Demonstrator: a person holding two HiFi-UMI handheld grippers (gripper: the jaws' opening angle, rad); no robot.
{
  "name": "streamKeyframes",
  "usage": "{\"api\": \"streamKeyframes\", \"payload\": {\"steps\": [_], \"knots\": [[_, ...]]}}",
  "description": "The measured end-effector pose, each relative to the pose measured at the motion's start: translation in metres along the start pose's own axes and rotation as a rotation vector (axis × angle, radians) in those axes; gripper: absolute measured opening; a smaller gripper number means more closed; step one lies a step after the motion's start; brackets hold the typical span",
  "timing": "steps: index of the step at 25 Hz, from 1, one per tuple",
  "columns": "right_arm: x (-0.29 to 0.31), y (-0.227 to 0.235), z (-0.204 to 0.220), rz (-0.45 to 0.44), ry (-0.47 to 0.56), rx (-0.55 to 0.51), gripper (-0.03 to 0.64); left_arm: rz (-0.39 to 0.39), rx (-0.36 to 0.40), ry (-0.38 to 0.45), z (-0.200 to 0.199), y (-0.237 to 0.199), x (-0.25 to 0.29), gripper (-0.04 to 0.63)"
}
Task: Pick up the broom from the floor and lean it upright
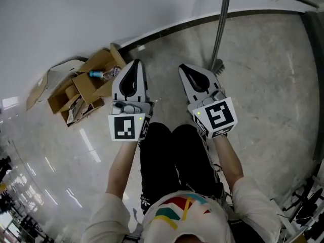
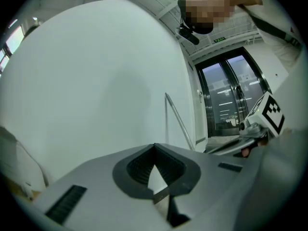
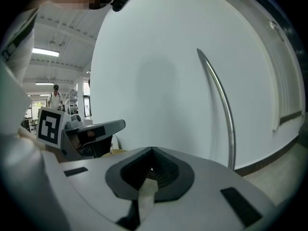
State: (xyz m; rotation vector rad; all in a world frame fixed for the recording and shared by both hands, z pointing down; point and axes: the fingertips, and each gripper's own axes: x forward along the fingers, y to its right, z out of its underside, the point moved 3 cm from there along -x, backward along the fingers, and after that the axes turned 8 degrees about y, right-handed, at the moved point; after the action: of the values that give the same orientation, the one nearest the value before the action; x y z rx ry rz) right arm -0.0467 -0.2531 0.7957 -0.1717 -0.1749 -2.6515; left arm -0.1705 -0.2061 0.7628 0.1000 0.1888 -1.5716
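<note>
The broom stands upright against the white wall, its metal handle [image 1: 221, 19] rising from the grey brush head [image 1: 216, 65] on the floor. The handle [image 2: 179, 121] also shows in the left gripper view and, as a curved rod, the handle [image 3: 224, 105] shows in the right gripper view. My left gripper [image 1: 135, 63] is shut and empty, left of the broom. My right gripper [image 1: 183, 67] is shut with nothing in it, a short way in front of the brush head and apart from it. In both gripper views the jaws meet at a point, left gripper [image 2: 155, 146] and right gripper [image 3: 152, 149].
Open cardboard boxes [image 1: 83, 87] with small items lie on the floor at the left by the wall. A dark baseboard [image 1: 167, 32] runs along the wall's foot. Glass doors [image 2: 226, 95] stand beyond the broom. A person [image 3: 56, 97] stands far off.
</note>
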Motion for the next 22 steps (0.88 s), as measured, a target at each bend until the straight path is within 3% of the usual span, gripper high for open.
{"api": "streamKeyframes", "payload": {"steps": [3,5,8,11,15,18,22], "knots": [[-0.044,-0.023,-0.089,0.033,-0.015,0.022,0.014,-0.04,0.011,-0.016,-0.09,0.012,-0.01,0.044],[-0.071,-0.035,-0.161,0.056,-0.003,0.083,0.013,-0.066,-0.022,-0.021,-0.162,0.02,-0.009,0.044],[-0.111,-0.06,-0.296,0.066,0.02,0.131,0.014,-0.096,-0.057,-0.004,-0.299,0.035,-0.004,0.044],[-0.14,-0.091,-0.435,0.053,-0.008,0.108,0.013,-0.126,-0.07,-0.035,-0.441,0.045,0.005,0.044],[-0.158,-0.104,-0.592,0.052,0.024,0.063,0.014,-0.125,0.005,-0.001,-0.599,0.053,0.042,0.044],[-0.183,-0.109,-0.667,0.04,0.098,0.037,0.013,-0.091,0.054,0.033,-0.667,0.075,0.054,0.044],[-0.209,-0.113,-0.705,0.032,0.183,-0.008,0.014,-0.076,0.061,0.079,-0.702,0.1,0.053,0.044]]}}
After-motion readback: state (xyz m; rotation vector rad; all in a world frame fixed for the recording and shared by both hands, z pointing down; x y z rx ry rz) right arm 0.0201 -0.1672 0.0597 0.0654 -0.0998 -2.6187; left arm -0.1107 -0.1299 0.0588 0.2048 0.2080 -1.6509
